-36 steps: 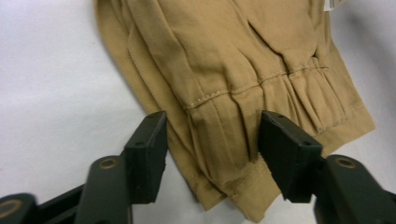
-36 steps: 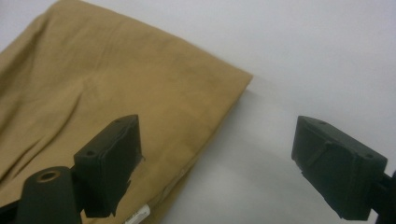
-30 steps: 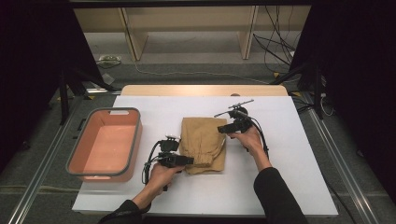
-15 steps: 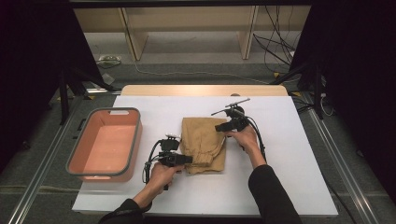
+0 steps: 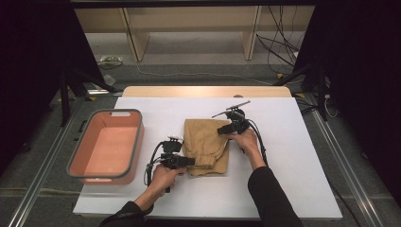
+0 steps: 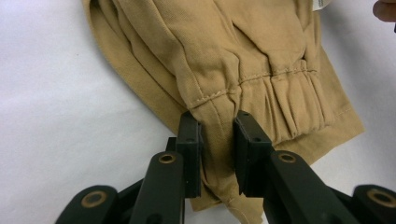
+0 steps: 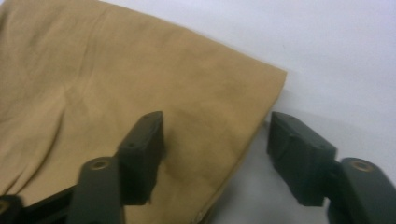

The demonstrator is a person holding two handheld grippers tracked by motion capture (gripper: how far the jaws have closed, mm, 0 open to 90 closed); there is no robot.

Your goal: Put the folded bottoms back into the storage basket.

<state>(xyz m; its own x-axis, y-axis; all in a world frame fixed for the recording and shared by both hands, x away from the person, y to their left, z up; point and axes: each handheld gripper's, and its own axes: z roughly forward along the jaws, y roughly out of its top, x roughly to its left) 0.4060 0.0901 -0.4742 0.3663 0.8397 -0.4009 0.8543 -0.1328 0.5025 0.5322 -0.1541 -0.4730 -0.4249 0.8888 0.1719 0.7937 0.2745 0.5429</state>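
Observation:
A folded tan garment (image 5: 205, 142) with a gathered elastic hem lies on the white table top (image 5: 293, 165). My left gripper (image 5: 191, 161) lies at its near left corner. In the left gripper view the pads of the left gripper (image 6: 218, 140) pinch a fold of the garment's hem (image 6: 243, 46). My right gripper (image 5: 221, 130) is at the far right corner. In the right gripper view, the right gripper (image 7: 217, 126) straddles the cloth's edge (image 7: 116, 70), one finger over the fabric, the other over bare table. Its jaws have just been closing and stand apart from the cloth.
A salmon bin with a grey rim (image 5: 137, 142) stands on the table's left side. Wooden shelving (image 5: 189, 28) and cables (image 5: 283, 42) lie beyond the far edge. Dark stands flank the table on both sides.
The right hand has edged slightly left onto the garment's far right corner. The left hand and the garment have stayed put.

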